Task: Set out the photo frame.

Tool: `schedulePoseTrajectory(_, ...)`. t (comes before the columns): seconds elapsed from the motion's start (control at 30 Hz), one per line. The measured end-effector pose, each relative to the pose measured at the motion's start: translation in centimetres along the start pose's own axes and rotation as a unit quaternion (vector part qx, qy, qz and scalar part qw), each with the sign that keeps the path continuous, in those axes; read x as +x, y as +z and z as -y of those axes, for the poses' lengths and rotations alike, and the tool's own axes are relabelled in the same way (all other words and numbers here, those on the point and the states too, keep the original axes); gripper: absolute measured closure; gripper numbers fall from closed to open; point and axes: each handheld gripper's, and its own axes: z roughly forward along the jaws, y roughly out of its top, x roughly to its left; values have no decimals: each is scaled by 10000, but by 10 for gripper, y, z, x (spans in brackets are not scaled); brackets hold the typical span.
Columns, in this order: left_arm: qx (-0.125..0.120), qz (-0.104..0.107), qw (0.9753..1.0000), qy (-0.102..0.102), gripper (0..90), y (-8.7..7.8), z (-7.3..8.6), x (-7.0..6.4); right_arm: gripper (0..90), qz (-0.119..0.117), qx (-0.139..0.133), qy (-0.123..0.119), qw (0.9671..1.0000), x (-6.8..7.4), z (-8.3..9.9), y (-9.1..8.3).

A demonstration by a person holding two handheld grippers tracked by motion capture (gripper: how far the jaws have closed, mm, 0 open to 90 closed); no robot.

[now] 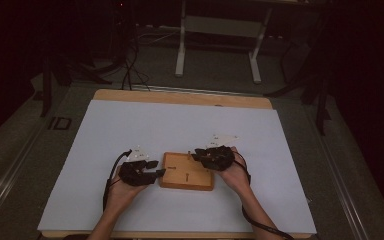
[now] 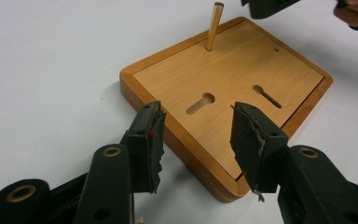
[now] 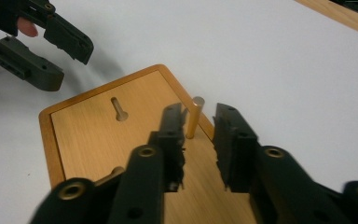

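Wooden board (image 1: 187, 172) near table's (image 1: 130, 125) front edge, upright peg (image 3: 194, 117) between right gripper's (image 3: 200, 140) parted jaws, left gripper (image 2: 198, 140) wide at board's corner.

We see the wooden board (image 3: 121, 140) cut off at the frame's bottom, its near part hidden behind the right gripper (image 3: 200, 144).

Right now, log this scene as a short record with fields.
surface: white table
board: wooden board lying flat, with two keyhole slots
peg: wooden peg standing upright near the board's edge
left gripper: left gripper open, jaws over the board's near corner
right gripper: right gripper open, jaws either side of the peg, not closed on it
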Motion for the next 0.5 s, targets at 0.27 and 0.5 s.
schedulePoseTrajectory(0.27,-33,-13,10000,-49,537,-1,1,3,787,-67,58,34,10000,-1,-1,17)
schedulePoseTrajectory(0.5,2,1,10000,-11,536,0,0,2,753,-78,33,156,9998,-6,-1,25)
